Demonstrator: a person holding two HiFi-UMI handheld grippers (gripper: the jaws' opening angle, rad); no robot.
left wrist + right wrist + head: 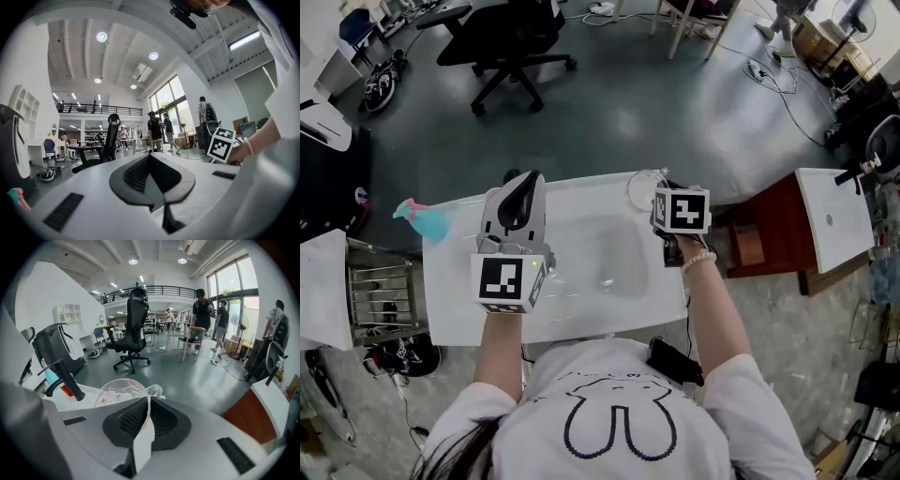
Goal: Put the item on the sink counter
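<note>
The right gripper (pixel 148 401) pinches the thin rim of a clear plastic container (pixel 117 389) at the back right corner of the white sink counter (pixel 581 193). The left gripper (pixel 150 156) hovers over the counter's left side — jaws together, empty.

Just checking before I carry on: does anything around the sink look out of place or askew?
The clear dish stands out: the right gripper has its jaws shut on the rim, holding it tilted on edge near the back edge of the sink counter, not lying flat.

2 grippers (pixel 522 194) (pixel 664 187), 1 cup (pixel 638 188), 1 spray btl (pixel 427 219)
</note>
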